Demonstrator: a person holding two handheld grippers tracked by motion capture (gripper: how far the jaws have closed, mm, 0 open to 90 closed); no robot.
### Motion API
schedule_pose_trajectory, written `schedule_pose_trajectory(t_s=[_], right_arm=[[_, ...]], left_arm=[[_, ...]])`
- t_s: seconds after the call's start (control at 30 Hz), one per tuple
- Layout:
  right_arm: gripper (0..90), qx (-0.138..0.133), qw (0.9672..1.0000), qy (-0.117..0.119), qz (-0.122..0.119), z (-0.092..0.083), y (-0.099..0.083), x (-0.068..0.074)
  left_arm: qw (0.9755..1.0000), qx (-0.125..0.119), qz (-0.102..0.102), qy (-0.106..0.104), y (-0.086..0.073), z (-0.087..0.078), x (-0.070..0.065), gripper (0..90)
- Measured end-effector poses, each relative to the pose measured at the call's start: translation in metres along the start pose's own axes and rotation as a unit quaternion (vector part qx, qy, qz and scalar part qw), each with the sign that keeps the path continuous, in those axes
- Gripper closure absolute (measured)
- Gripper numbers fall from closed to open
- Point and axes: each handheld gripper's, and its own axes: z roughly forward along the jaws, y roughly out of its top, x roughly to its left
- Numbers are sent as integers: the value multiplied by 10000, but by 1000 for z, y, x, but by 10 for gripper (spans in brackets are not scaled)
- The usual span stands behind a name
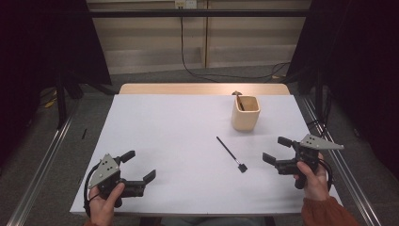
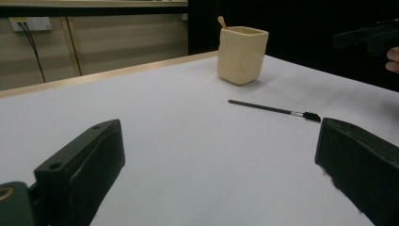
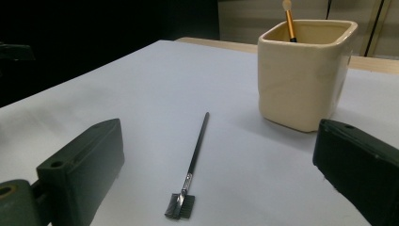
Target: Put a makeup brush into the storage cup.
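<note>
The white table (image 1: 188, 141) sits in a dark-curtained room, with a wooden strip along its far edge and pale wall panels and cables behind it. Your left gripper (image 1: 139, 165) hovers over the near left corner with its jaws spread wide, holding nothing and touching nothing. Your right gripper (image 1: 276, 149) hovers over the near right side, jaws equally wide apart and empty, pointing left toward the middle of the table. Between the two, nearer your right gripper, lies one thin black brush (image 1: 231, 154), flat on the table with its small bristled head at the near end and its handle angled away to the far left. Farther back on the right stands one cream cup (image 1: 245, 113), upright and well apart from the brush, with one brush with an orange handle (image 3: 290, 23) leaning inside it. So you have two grippers, two brushes and one cup. The right gripper view gives you the black brush's bristles and metal collar up close, lying between your jaws but clear of them, and the pale tip of the brush in the cup. The left gripper view shows the black brush (image 2: 273, 109) side-on, and your other gripper (image 2: 371, 35) at its far right edge. The high view shows both your hands and the floor around the table.
</note>
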Motion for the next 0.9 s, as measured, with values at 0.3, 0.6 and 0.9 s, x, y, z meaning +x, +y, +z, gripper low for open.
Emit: schedule_pose_trajectory(t_s=[0.3,0.6,0.9], right_arm=[[18,33,10000,37,-26,3,-1,3],[16,167,9996,183,-131,9,-2,9],[12,281,9989,313,-221,14,-1,14]], left_arm=[[10000,-4,-37,8,-1,-1,0,20],[10000,-9,-26,-12,-1,-1,-1,20],[10000,17,-10,-29,0,0,-2,20]])
